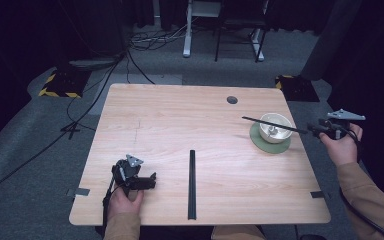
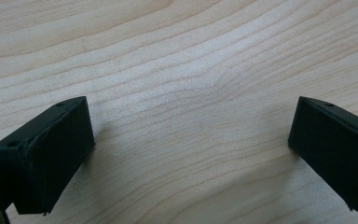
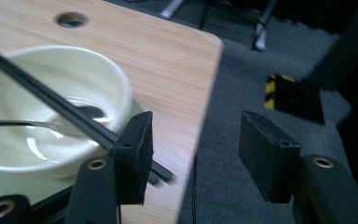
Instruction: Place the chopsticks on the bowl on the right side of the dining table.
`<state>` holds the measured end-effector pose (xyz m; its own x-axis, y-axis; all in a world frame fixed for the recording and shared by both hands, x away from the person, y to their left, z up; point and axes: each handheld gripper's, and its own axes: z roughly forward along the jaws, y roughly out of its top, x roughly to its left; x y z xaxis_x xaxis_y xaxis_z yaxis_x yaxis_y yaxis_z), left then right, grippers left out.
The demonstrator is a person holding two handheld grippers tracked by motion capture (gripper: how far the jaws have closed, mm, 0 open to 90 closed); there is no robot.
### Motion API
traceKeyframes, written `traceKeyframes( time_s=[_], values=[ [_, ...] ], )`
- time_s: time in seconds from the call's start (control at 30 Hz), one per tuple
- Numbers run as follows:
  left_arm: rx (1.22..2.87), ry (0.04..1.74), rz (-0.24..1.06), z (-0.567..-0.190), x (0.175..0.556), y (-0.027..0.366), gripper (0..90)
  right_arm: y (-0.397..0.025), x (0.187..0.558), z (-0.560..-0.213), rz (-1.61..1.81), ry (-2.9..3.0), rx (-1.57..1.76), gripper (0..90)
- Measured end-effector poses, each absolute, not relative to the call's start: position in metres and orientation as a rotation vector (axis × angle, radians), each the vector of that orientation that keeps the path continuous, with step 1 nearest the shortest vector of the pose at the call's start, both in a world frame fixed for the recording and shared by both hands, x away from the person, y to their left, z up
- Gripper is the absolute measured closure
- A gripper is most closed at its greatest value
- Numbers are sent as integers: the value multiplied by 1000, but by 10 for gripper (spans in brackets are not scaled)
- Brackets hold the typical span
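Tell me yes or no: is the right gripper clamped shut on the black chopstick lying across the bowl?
No. The right gripper has its jaws wide apart, and the chopstick across the bowl lies outside them.

bowl (image 3: pixel 51 116) cut off left, chopstick (image 3: pixel 74 114) end blurred

The worktop (image 1: pixel 180 120) is pale wood with a wavy grain. A cream bowl (image 1: pixel 276 127) sits on a green saucer (image 1: pixel 260 141). Both chopsticks, one (image 1: pixel 272 124) across the bowl and one (image 1: pixel 192 185) on the wood, are black.
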<state>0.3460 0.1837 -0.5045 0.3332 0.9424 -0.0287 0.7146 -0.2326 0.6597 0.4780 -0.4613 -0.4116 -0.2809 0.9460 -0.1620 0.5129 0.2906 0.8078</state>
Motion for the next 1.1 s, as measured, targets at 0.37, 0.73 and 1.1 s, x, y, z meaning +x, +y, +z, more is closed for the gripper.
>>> traceKeyframes(
  time_s=[0.37, 0.73, 1.1],
  values=[
    [2023, 1449, 513, -505, 346, 184, 3, -477, 480, -435, 820, 1901, 1392, 454],
    [2024, 1448, 513, -504, 346, 184, 3, -474, 482, -437, 837, 1877, 1400, 435],
    [2023, 1450, 513, -504, 346, 184, 3, -447, 471, -425, 893, 1949, 1267, 396]
  ],
)
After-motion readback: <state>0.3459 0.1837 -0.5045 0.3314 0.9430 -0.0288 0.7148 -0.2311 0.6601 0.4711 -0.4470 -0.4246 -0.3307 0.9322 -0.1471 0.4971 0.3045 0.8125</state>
